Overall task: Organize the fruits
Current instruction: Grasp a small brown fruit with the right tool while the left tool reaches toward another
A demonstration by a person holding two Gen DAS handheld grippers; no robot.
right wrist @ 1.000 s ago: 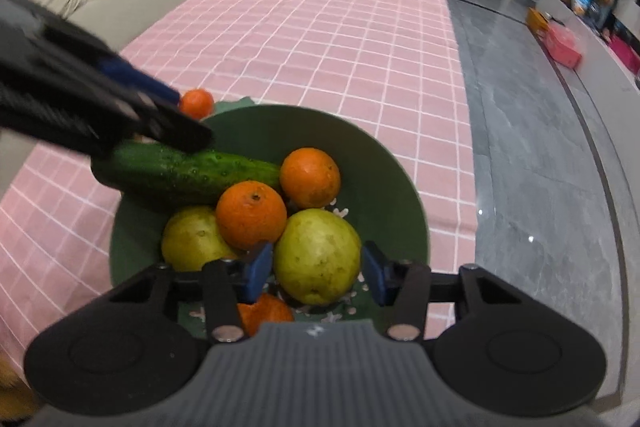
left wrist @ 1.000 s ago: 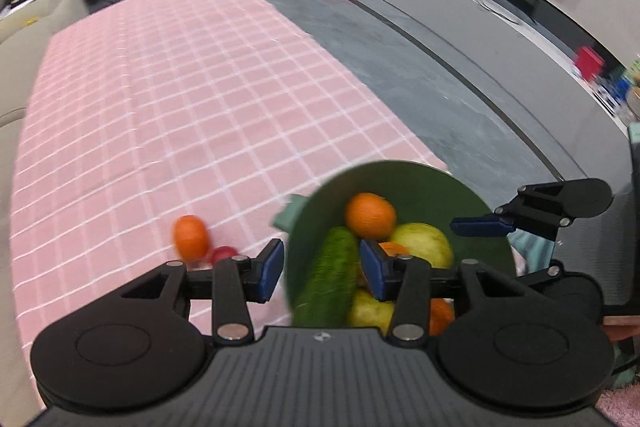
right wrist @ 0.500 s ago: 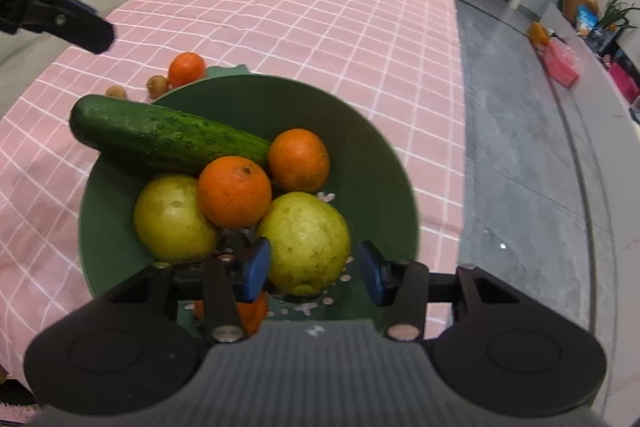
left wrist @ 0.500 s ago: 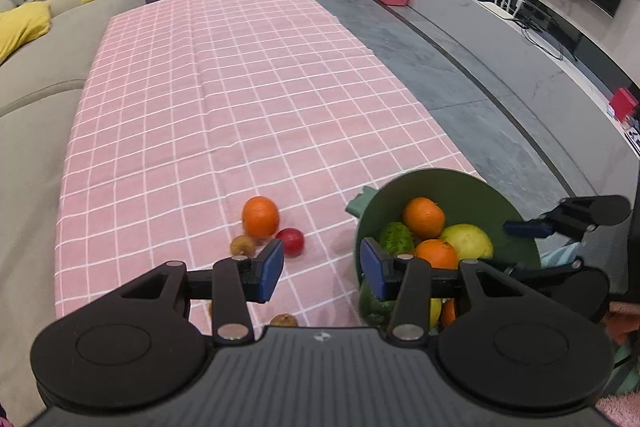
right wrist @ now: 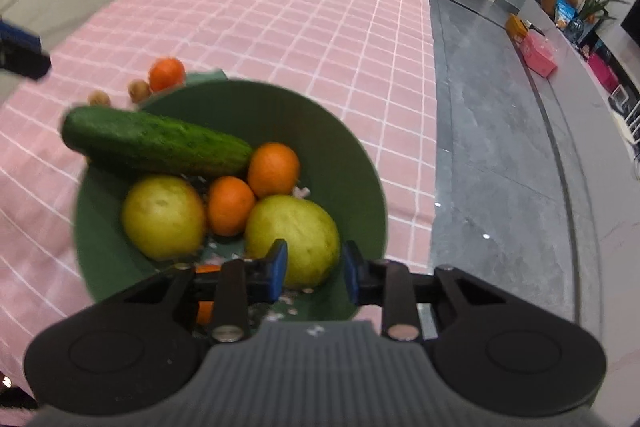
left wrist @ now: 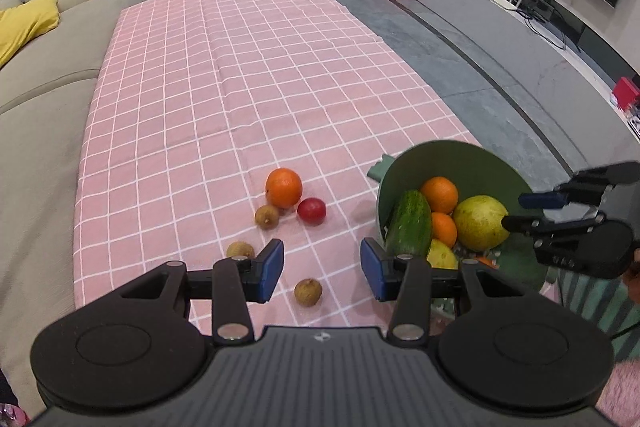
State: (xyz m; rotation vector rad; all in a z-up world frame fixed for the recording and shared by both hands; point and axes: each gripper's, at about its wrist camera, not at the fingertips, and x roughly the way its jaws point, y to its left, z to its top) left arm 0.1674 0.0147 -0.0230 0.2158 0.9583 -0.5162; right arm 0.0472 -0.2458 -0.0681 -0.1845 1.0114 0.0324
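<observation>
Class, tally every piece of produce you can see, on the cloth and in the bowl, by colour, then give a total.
Orange: 4
Red: 1
Brown: 3
Green: 1
Yellow-green: 2
Total: 11

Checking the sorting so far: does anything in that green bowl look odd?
Yes. A cucumber lies among the fruit in the bowl, one end sticking out over the rim. It is a vegetable, not a fruit.
</observation>
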